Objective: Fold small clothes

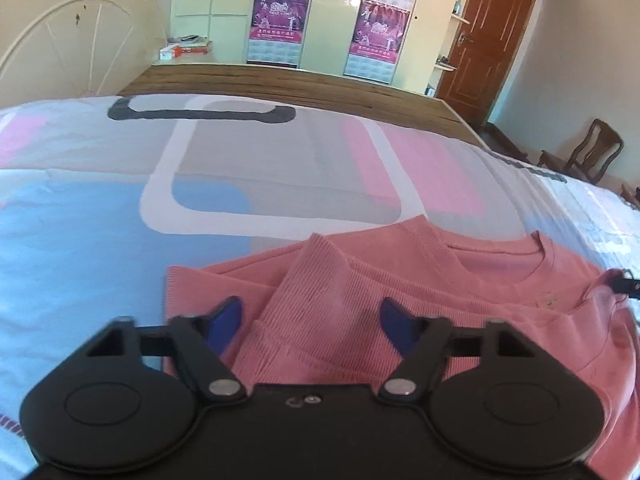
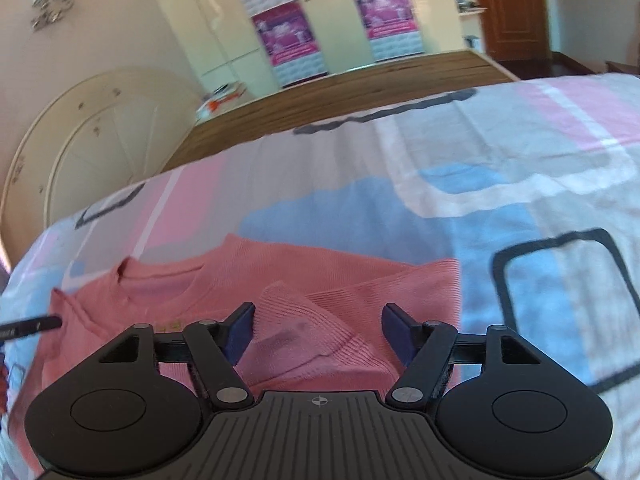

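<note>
A small pink knit sweater (image 1: 420, 280) lies on the bed, neckline facing away, with both sleeves folded in over its body. My left gripper (image 1: 312, 320) is open and empty, its blue pads (image 1: 228, 320) on either side of the folded left sleeve cuff (image 1: 316, 288). The sweater also shows in the right wrist view (image 2: 304, 272). My right gripper (image 2: 318, 332) is open and empty above the folded right sleeve cuff (image 2: 296, 320). The tip of the other gripper shows at the edge of each view (image 1: 628, 284) (image 2: 32, 326).
The bed has a patterned sheet (image 1: 240, 168) in pink, blue, grey and white. A cream headboard (image 1: 68, 36) stands at the left. A wooden bed edge (image 1: 300, 84), wardrobes with posters (image 1: 280, 20), a brown door (image 1: 488, 36) and a chair (image 1: 588, 152) lie beyond.
</note>
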